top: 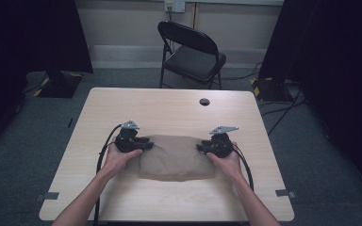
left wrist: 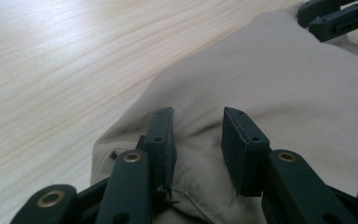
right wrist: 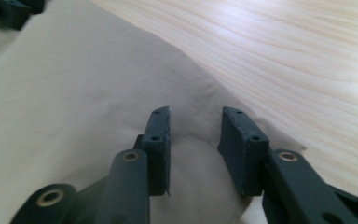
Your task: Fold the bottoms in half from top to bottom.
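A tan folded cloth [top: 176,157] lies flat on the light wooden table [top: 169,106], nearer the person's side. My left gripper [top: 149,144] rests at the cloth's left end and my right gripper [top: 201,148] at its right end, each held in a hand and pointing inward. In the left gripper view the jaws [left wrist: 198,119] stand apart over the cloth [left wrist: 279,79], with a low ridge of fabric between them and gaps beside the pads. The right gripper's jaws [right wrist: 196,116] also stand apart above the cloth [right wrist: 70,88], near its edge.
A round cable hole [top: 204,101] sits near the table's far edge. A black folding chair [top: 193,52] stands behind the table. Dark curtains hang at both sides, with a stand base [top: 59,84] at the far left. Cables trail on the floor at right.
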{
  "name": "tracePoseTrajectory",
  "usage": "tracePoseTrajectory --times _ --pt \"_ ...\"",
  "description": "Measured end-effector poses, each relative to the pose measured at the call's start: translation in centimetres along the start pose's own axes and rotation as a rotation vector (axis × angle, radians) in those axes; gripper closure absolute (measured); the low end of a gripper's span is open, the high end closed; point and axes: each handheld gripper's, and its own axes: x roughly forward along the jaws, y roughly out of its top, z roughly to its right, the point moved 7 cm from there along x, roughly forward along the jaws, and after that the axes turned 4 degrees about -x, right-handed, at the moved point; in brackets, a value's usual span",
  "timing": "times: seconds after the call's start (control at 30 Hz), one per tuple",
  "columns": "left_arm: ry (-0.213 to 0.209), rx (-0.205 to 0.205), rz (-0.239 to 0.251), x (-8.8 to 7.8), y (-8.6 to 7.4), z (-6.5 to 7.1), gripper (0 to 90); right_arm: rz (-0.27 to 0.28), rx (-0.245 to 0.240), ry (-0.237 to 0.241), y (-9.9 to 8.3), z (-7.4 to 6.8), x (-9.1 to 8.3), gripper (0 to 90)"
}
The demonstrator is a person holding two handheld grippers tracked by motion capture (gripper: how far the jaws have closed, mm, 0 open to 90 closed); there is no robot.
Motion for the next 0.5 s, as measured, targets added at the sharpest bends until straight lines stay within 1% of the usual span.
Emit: tracePoseTrajectory --times 0.1,0.2,0.4,0.43,0.5 --pt "0.002 -0.015 0.005 -0.1 -0.2 -0.2 59.8 -0.003 0.006 -0.006 -0.1 0.2 0.2 61.3" --pt "0.007 -0.012 0.003 -0.2 -0.2 -0.3 58.1 -0.009 0.013 -0.020 -0.2 0.5 0.4 61.1" --pt "0.007 -0.027 0.008 -0.4 -0.4 -0.7 57.7 -0.018 0.026 -0.047 -0.6 1.1 0.6 61.5" --pt "0.010 -0.019 0.003 -0.4 -0.4 -0.8 57.7 -0.020 0.027 -0.049 -0.6 1.3 0.6 61.9" --pt "0.016 -0.020 0.001 -0.5 -0.5 -1.1 57.8 -0.025 0.035 -0.063 -0.8 1.6 0.7 62.6"
